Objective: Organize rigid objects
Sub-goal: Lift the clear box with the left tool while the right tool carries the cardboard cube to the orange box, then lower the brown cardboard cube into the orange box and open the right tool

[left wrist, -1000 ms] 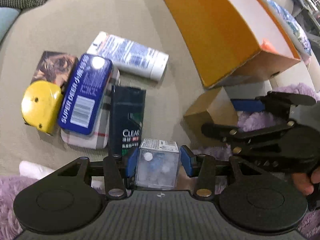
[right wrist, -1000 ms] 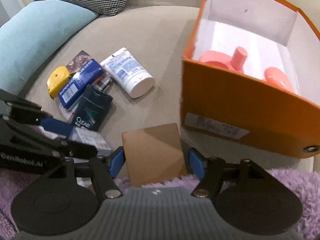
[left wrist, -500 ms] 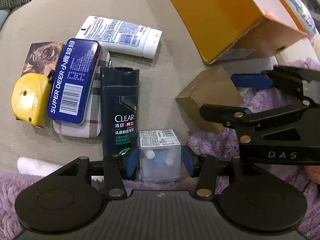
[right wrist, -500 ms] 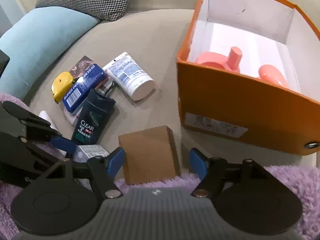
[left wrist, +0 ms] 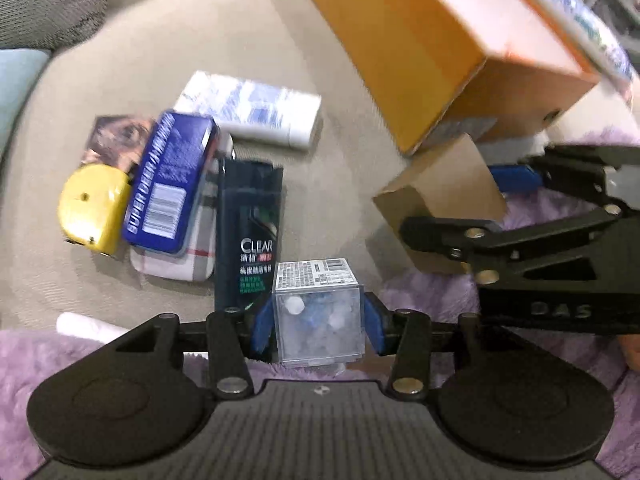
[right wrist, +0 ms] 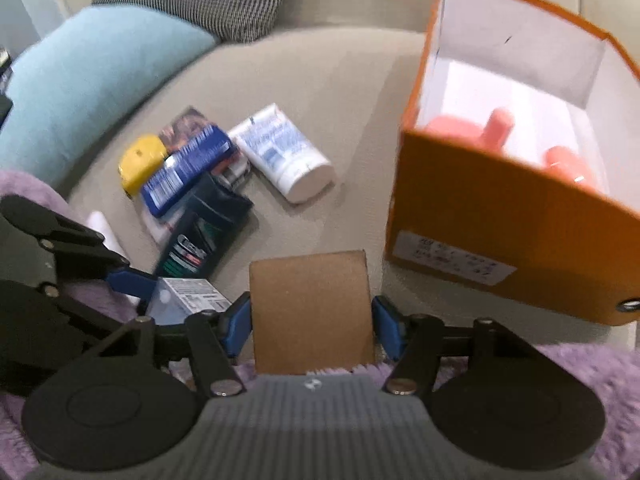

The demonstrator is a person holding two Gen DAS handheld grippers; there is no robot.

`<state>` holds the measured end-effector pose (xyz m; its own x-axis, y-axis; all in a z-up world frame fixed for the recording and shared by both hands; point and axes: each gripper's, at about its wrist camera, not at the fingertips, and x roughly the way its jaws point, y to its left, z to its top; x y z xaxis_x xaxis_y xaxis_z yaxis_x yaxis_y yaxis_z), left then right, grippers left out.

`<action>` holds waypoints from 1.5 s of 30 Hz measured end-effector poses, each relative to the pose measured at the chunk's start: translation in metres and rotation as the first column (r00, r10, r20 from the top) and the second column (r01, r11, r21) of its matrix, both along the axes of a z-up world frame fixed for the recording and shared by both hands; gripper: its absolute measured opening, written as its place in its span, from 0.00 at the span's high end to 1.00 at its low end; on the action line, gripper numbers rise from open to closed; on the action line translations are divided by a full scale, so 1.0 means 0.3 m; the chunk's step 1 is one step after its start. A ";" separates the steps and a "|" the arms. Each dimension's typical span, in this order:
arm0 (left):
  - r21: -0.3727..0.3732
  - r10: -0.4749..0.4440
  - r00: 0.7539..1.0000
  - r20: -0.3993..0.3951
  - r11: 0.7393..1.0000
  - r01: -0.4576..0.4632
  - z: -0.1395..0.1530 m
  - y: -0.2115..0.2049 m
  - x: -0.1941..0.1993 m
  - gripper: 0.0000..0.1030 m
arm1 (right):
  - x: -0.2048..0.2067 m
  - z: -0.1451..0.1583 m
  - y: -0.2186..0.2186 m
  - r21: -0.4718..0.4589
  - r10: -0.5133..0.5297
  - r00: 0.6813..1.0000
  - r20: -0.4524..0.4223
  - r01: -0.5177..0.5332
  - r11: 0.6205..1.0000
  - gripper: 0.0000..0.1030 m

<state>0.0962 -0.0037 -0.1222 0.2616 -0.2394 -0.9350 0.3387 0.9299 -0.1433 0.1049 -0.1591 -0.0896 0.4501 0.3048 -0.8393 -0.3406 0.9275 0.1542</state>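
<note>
My left hand-held gripper (left wrist: 318, 326) has the clear plastic cube (left wrist: 320, 320) between its blue pads. The jaws have just been closing and both pads now press its side walls, so I count it as gripped at about half width. My right hand-held gripper (right wrist: 312, 326) straddles the brown cardboard box (right wrist: 312, 312). Its jaws have also just been closing, and the pads sit at the box's two edges, seemingly gripping it, though blur keeps me from being sure.

Both things lie just ahead of my fingers, at the near edge of the beige sofa cushion (right wrist: 320, 80) where the purple fluffy blanket (right wrist: 580, 380) begins. The orange box (right wrist: 500, 220) stands open ahead and to the right of my right gripper, with pink items already inside. I judge it to be the place where both go.

To do this well, I should squeeze the cube only lightly, since its thin clear walls may flex or slip, and lift it straight up. The cardboard box needs a firm, centred hold before it clears the orange wall.

Ahead of my left gripper, the dark bottle (left wrist: 248, 232) reads "CLEAR" with Chinese characters below. The blue tin (left wrist: 168, 184) beyond it carries white lettering and a barcode, too blurred to read. The cube's top bears a printed label, illegible. "DAS" shows on the right gripper's body.
</note>
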 end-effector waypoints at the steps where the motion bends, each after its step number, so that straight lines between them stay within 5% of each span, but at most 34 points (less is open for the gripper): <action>1: -0.017 0.011 1.000 0.015 1.000 -0.011 0.028 0.003 -0.008 0.49 | -0.010 0.023 -0.014 0.010 -0.010 1.000 0.008 0.010 1.000 0.38; 12: -0.183 -0.012 0.983 0.182 0.982 0.046 0.404 -0.094 0.062 0.49 | -0.069 0.355 -0.234 0.101 -0.076 0.992 0.098 0.066 0.993 0.38; 19: -0.208 -0.111 0.961 0.254 0.964 0.166 0.488 -0.248 0.219 0.49 | 0.053 0.493 -0.400 0.056 -0.135 0.986 0.099 0.130 0.990 0.38; 27: -0.188 -0.172 0.965 0.199 0.959 0.210 0.395 -0.357 0.409 0.49 | 0.279 0.329 -0.495 0.013 -0.219 0.973 -0.077 0.220 0.975 0.38; 37: -0.215 -0.211 0.965 0.156 0.946 0.241 0.304 -0.357 0.513 0.49 | 0.416 0.121 -0.477 -0.070 -0.209 0.945 -0.254 0.197 0.978 0.38; 45: -0.227 -0.248 0.956 0.157 0.933 0.280 0.269 -0.380 0.559 0.49 | 0.486 0.039 -0.487 -0.073 -0.242 0.877 -0.416 0.233 0.970 0.38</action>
